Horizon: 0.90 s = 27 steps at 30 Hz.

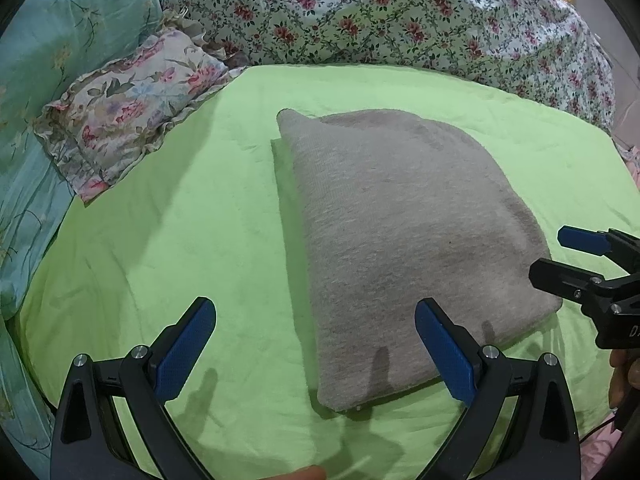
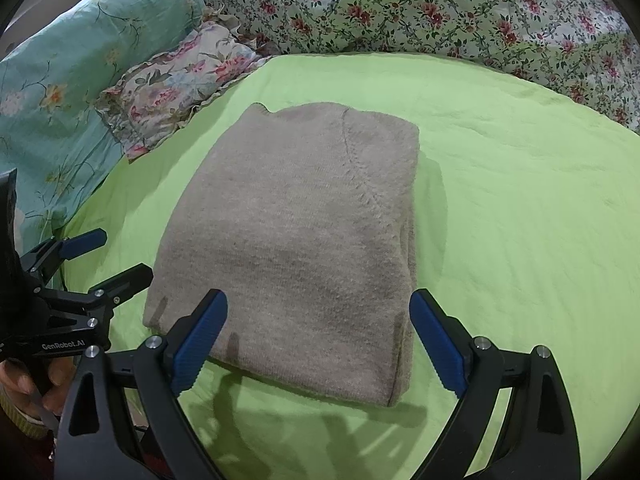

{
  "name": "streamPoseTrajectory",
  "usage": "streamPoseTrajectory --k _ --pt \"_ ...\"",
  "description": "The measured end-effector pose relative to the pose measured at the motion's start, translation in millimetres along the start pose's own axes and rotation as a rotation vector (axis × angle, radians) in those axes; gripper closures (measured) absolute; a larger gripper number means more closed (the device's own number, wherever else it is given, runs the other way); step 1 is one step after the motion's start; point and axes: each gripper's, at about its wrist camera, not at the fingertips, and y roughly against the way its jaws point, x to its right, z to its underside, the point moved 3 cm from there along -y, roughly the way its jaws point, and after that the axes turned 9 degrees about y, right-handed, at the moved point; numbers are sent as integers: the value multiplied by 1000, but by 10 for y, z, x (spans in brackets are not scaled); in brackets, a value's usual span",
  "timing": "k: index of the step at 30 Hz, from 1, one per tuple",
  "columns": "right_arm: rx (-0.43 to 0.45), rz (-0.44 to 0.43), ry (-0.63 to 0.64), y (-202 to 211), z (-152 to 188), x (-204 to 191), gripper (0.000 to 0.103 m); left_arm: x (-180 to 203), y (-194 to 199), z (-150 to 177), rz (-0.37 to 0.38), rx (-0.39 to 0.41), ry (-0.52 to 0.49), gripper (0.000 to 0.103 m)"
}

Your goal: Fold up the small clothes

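Note:
A grey knit sweater lies folded into a compact rectangle on the green bedsheet; it also shows in the right wrist view. My left gripper is open and empty, hovering above the sweater's near left corner. My right gripper is open and empty, just above the sweater's near edge. The right gripper also shows at the right edge of the left wrist view, beside the sweater. The left gripper shows at the left of the right wrist view.
A floral frilled pillow and a teal pillow lie at the far left. A floral quilt is bunched along the back. The green sheet stretches to the right of the sweater.

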Motion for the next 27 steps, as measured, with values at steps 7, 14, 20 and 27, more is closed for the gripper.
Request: streamPoseTrajectory --k 7,14,20,27 --pt "-11 -3 -6 -8 37 5 10 31 28 8 3 6 -7 3" --pt "-9 -4 -8 -11 43 10 10 44 39 2 5 10 -6 3" --pt "-10 -6 -6 -13 45 31 9 66 52 1 7 12 -12 3" --pt "-10 -7 -5 -11 47 33 9 72 59 0 8 14 -15 3"
